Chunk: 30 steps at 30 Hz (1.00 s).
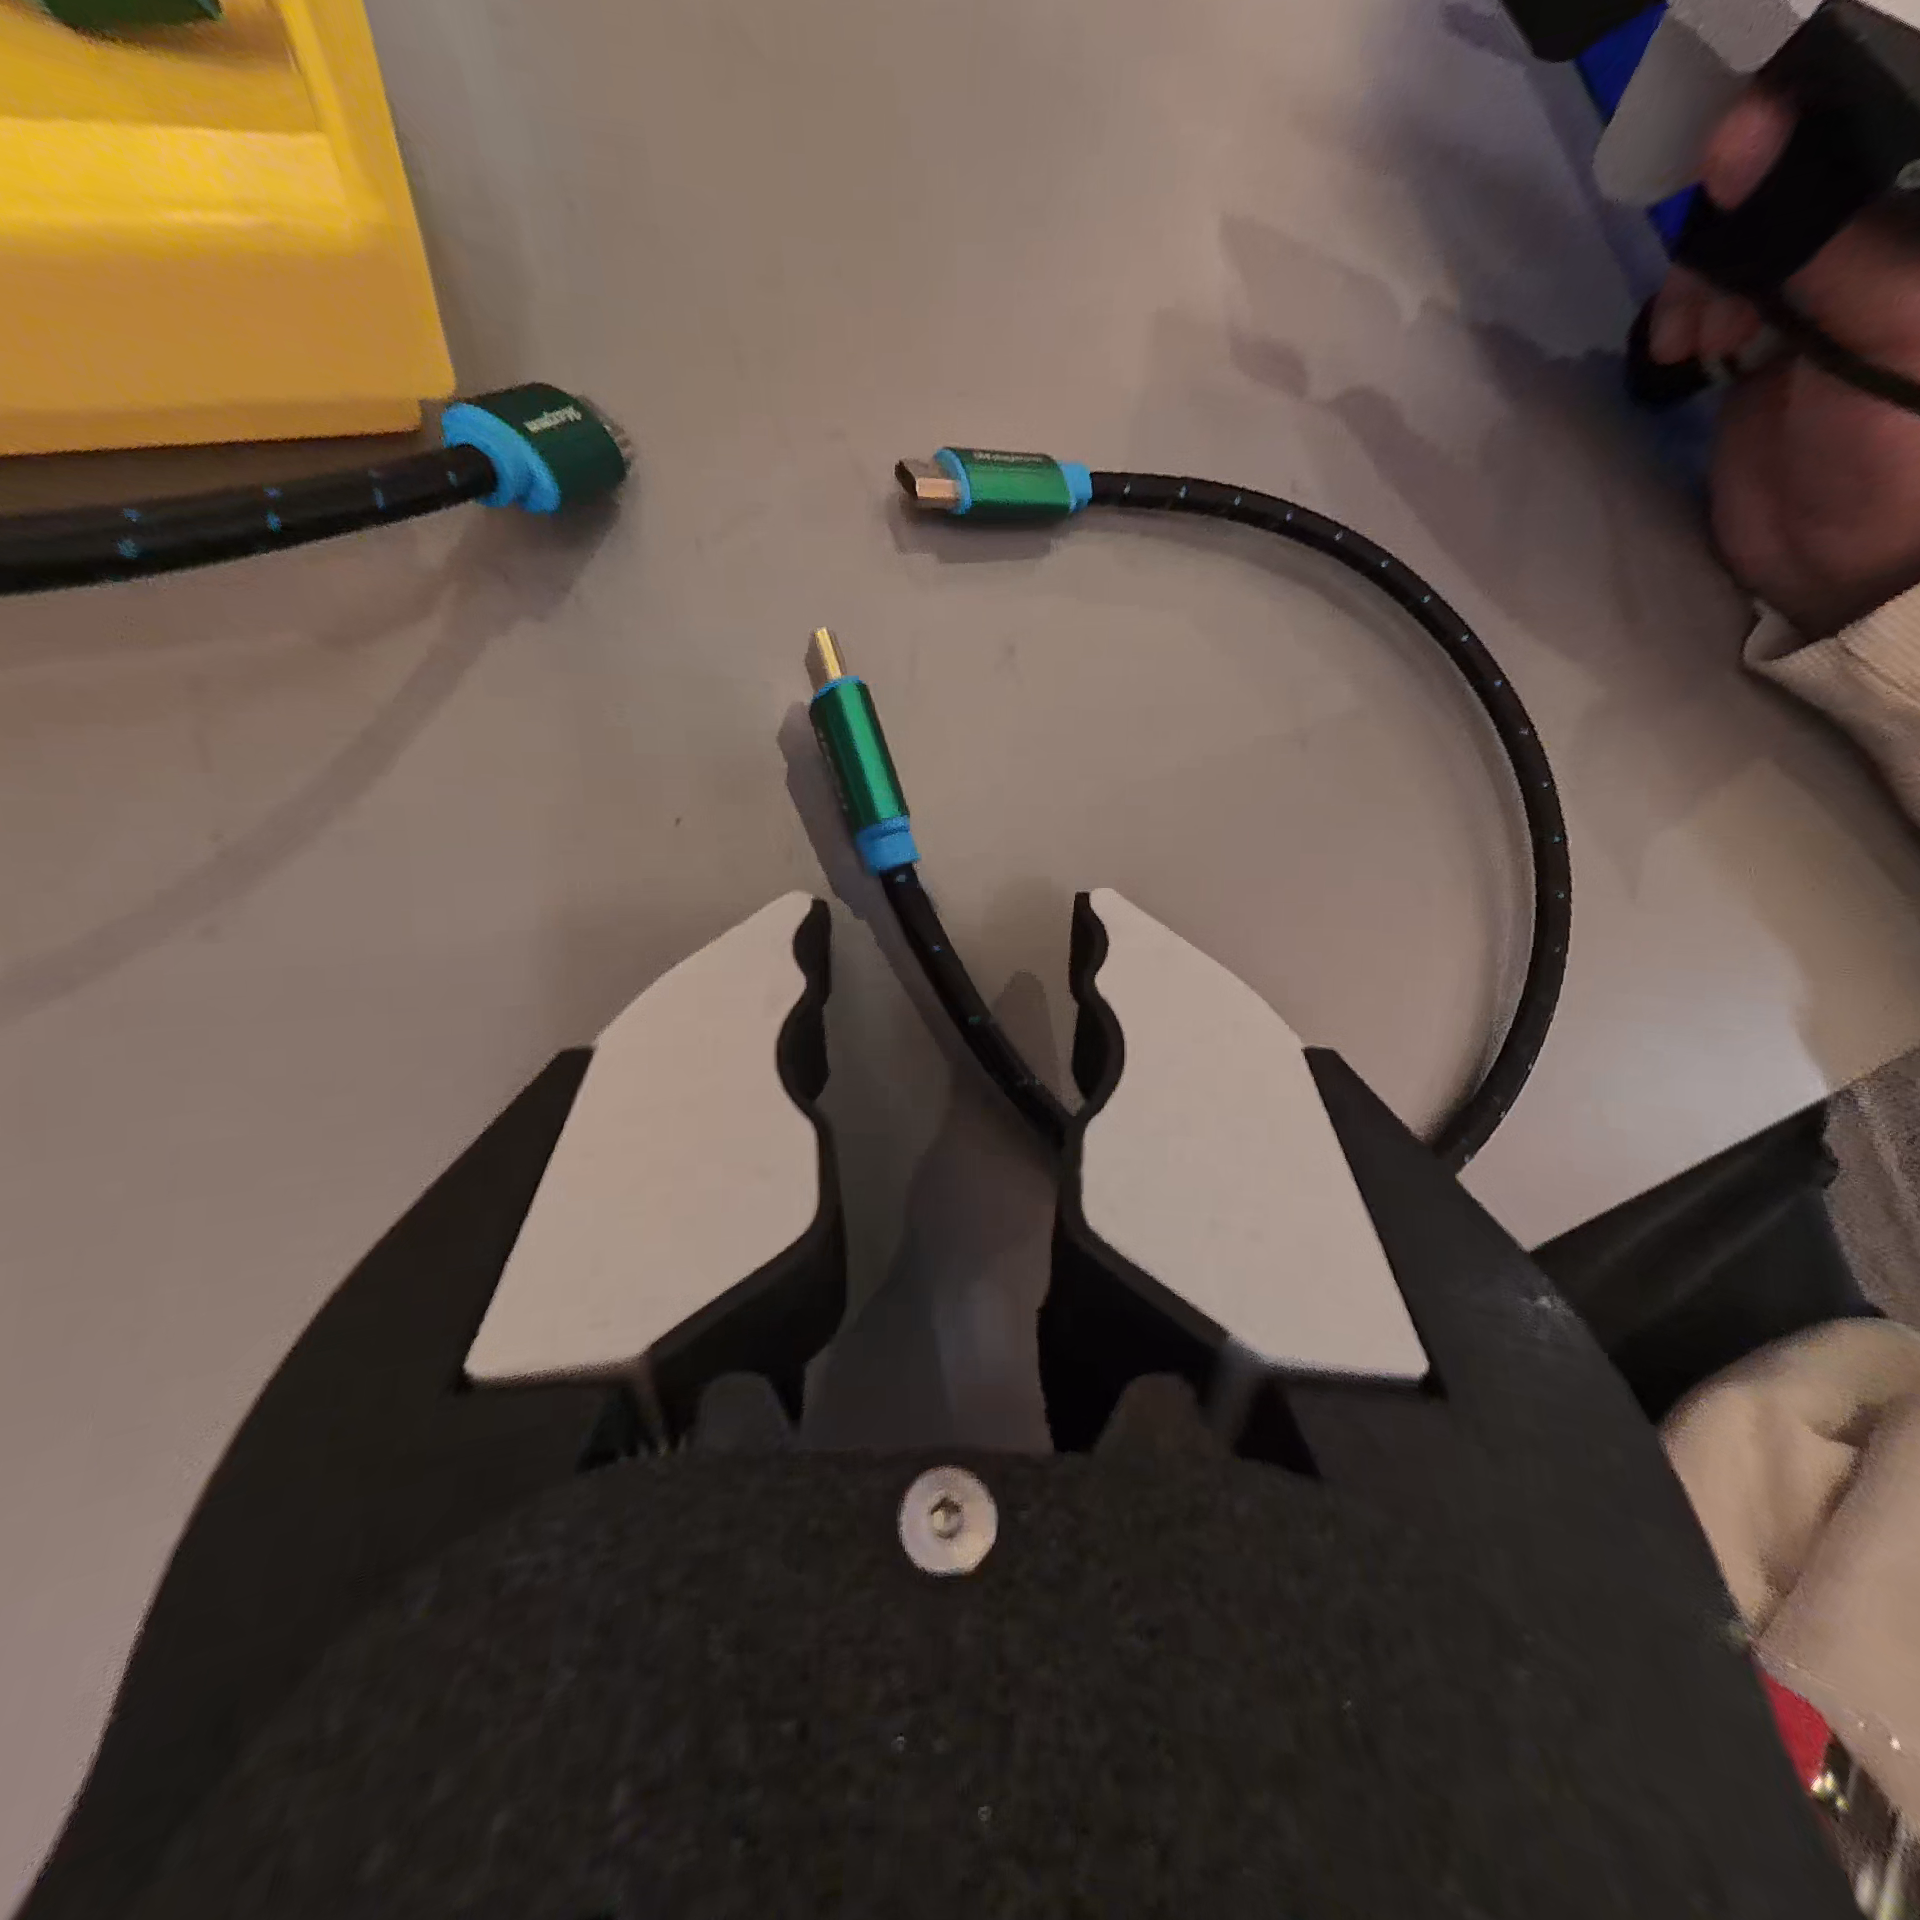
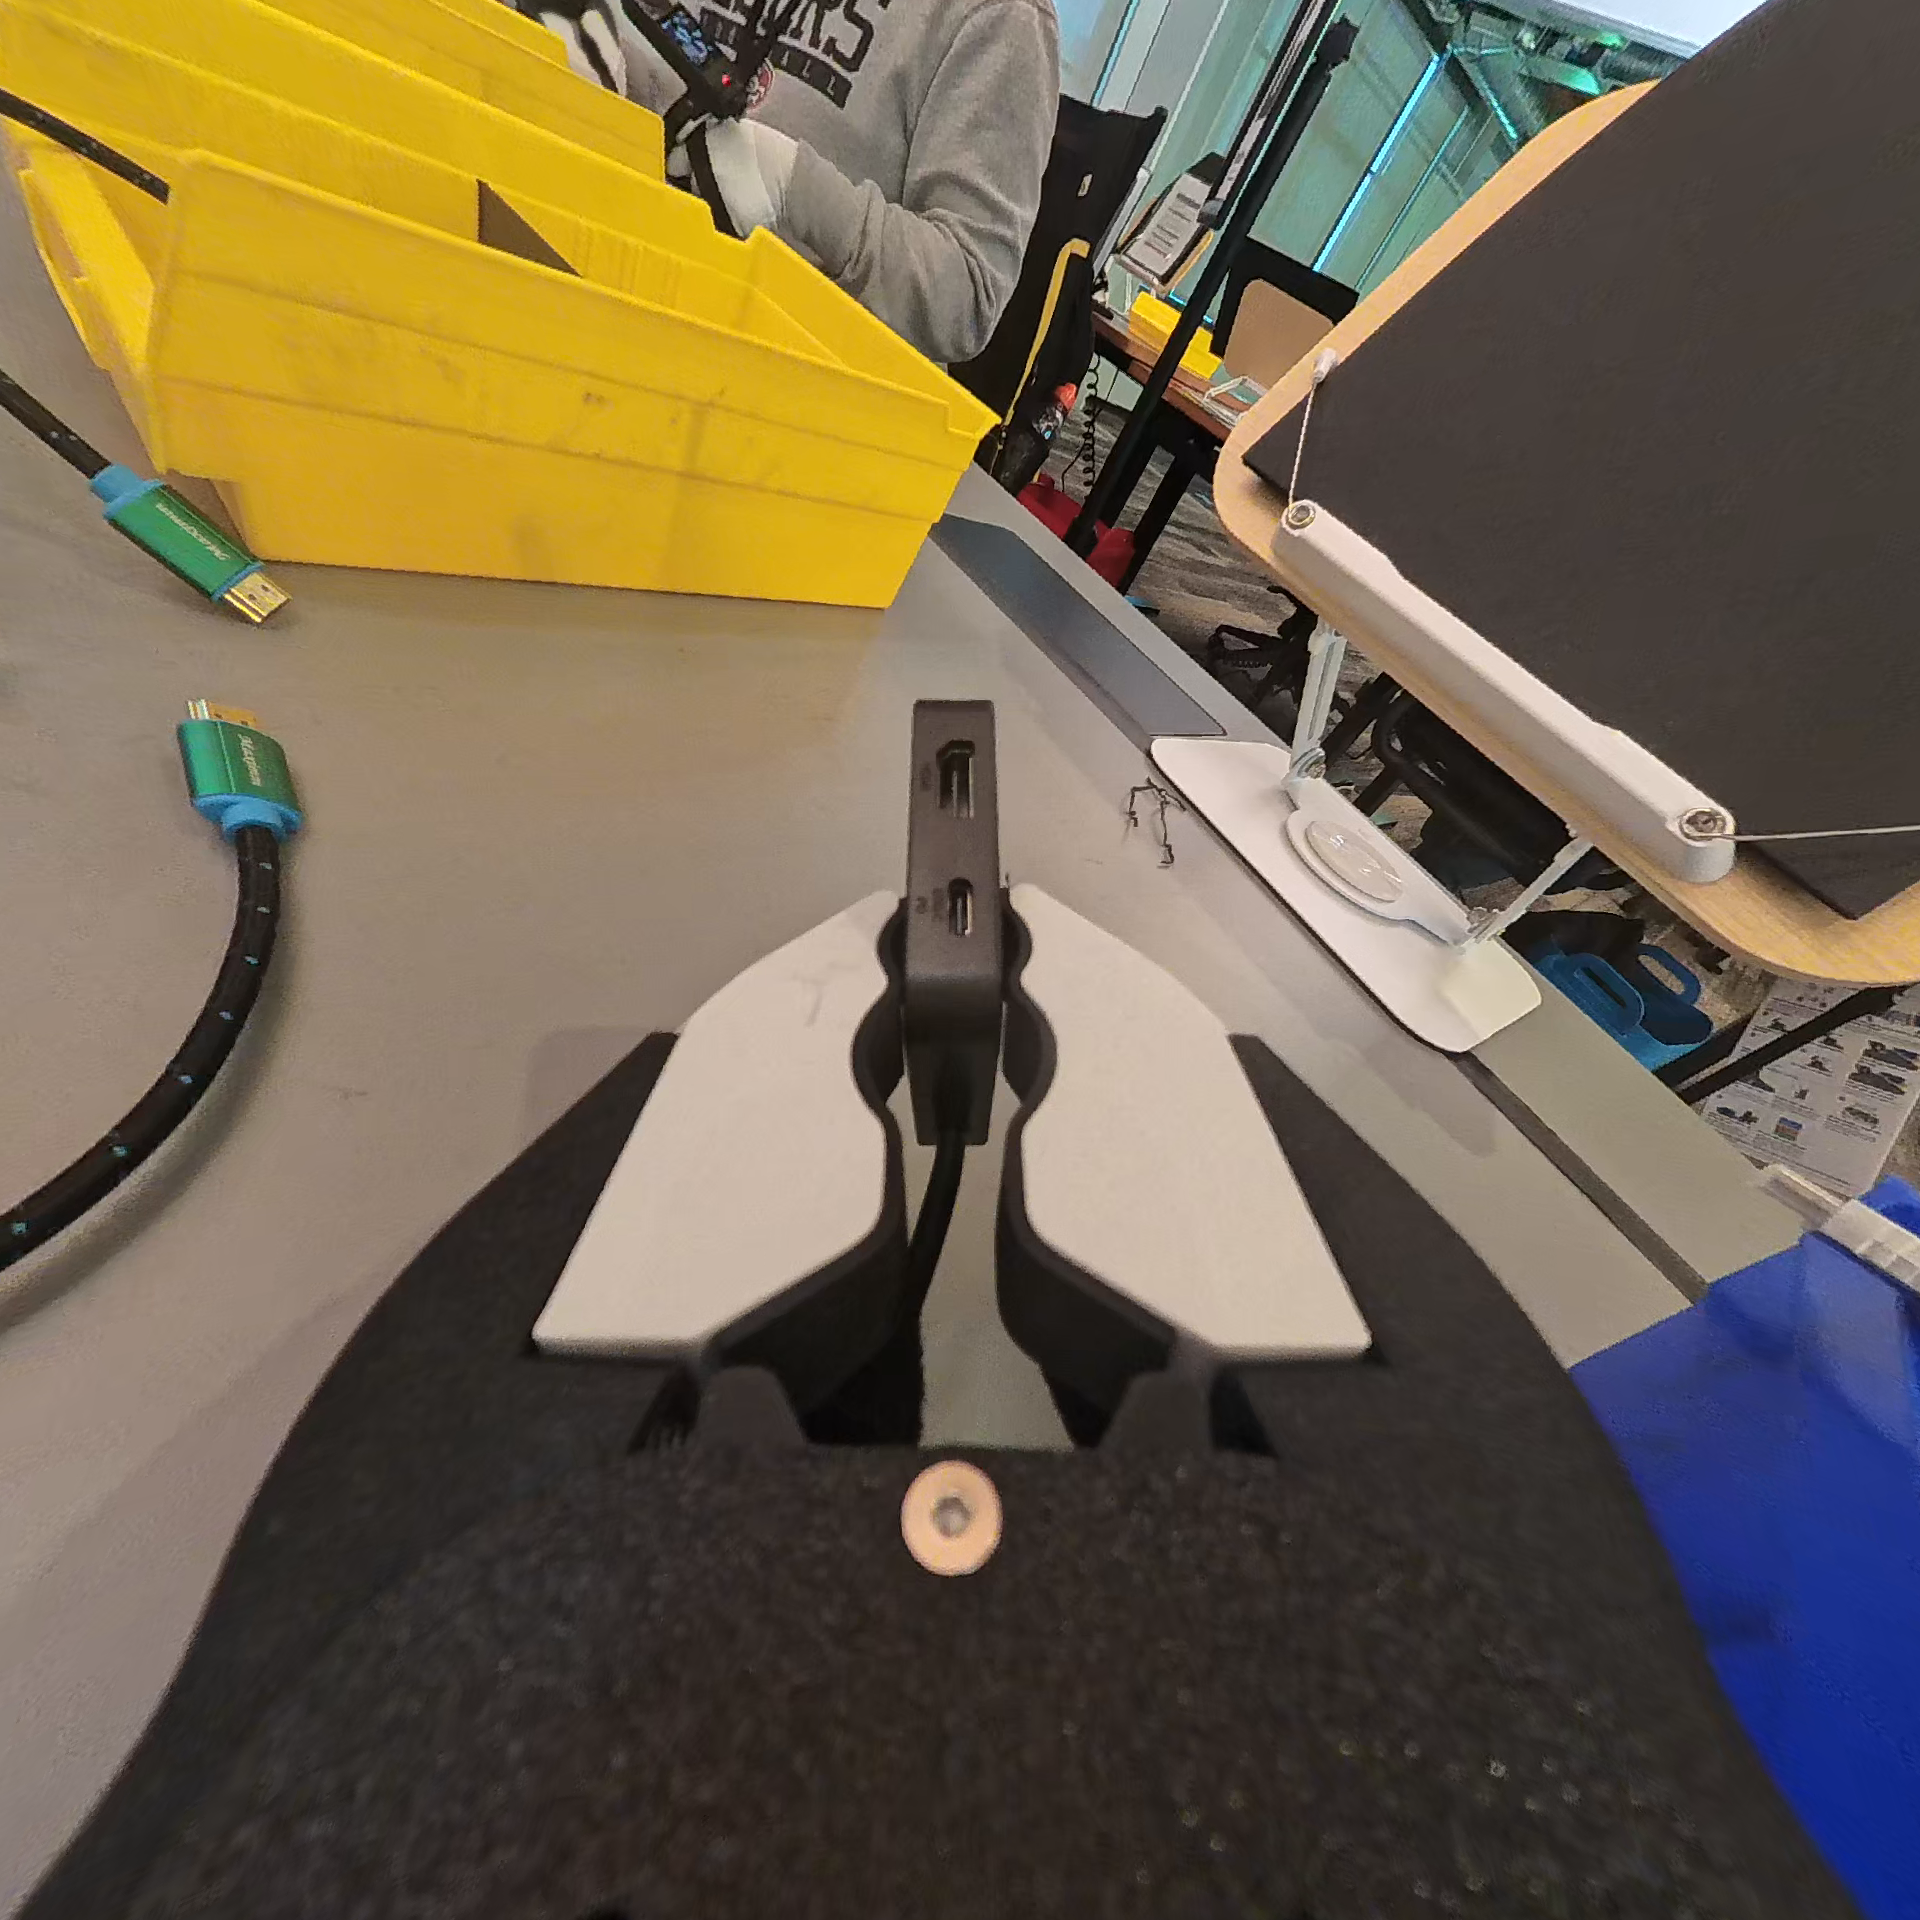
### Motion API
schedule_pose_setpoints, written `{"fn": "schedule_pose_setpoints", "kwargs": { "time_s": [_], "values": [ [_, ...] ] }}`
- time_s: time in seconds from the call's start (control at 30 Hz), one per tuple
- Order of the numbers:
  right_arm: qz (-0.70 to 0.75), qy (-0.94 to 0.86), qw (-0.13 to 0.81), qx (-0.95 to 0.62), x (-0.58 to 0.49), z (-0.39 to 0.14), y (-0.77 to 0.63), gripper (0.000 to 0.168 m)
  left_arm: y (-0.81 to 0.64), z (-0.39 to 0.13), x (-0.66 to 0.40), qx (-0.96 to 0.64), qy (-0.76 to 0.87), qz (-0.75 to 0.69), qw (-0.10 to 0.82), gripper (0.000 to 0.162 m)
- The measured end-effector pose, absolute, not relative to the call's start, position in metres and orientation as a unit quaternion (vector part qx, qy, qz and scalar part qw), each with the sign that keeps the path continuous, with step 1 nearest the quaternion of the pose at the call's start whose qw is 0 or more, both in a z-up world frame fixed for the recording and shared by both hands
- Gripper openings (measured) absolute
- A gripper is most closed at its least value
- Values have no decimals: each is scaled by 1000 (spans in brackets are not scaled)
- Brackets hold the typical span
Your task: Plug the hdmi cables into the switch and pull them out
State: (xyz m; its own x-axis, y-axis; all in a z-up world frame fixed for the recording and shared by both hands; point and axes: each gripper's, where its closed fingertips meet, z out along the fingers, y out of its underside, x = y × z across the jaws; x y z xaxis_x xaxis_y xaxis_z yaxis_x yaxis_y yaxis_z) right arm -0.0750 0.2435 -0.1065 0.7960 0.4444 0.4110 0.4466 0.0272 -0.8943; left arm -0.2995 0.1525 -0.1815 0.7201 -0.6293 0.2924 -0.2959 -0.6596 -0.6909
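In the left wrist view, my left gripper (image 1: pixel 951 914) is open just above the grey table (image 1: pixel 312 831). A braided black HDMI cable (image 1: pixel 1496 748) runs between its fingers and touches the right one. The cable's green plug (image 1: pixel 857 758) lies just past the fingertips, and its other green plug (image 1: pixel 1003 483) lies farther ahead. A third green plug (image 1: pixel 551 442) lies at the left. In the right wrist view, my right gripper (image 2: pixel 953 899) is shut on the black switch (image 2: pixel 951 821), held on edge with its ports facing the camera. Two green plugs (image 2: pixel 241 774) (image 2: pixel 192 540) lie at the left.
Yellow bins (image 2: pixel 561 416) stand at the back left of the table; one also shows in the left wrist view (image 1: pixel 208 260). A white stand (image 2: pixel 1351 883) carrying a dark board sits at the table's right edge. A person in a grey sweatshirt (image 2: pixel 914 156) stands behind the bins. The tips of one gripper are about 25 cm away from the tips of the other.
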Motion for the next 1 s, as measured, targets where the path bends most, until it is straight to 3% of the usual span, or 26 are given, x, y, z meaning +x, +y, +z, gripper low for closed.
{"fn": "schedule_pose_setpoints", "kwargs": {
  "time_s": [0.2, 0.37, 0.5, 0.73, 0.87, 1.0],
  "values": [
    [1, -323, 639, -698, -76, -108, 244, 14, 154, -189, -287, -865, 326, -214, 316, 7],
    [-3, -344, 641, -686, -85, -106, 239, 14, 158, -167, -277, -813, 430, -188, 346, 5],
    [-101, -435, 588, -675, -105, -108, 230, 14, 175, -109, -275, -704, 559, -33, 437, 5],
    [-270, -518, 517, -625, -135, -74, 209, 14, 189, -51, -257, -561, 653, 205, 465, 5],
    [-304, -523, 519, -603, -137, -68, 203, 14, 194, -59, -252, -559, 669, 193, 451, 5],
    [-270, -498, 516, -642, -117, -95, 213, 14, 188, -118, -249, -650, 655, 28, 384, 5]
  ]
}}
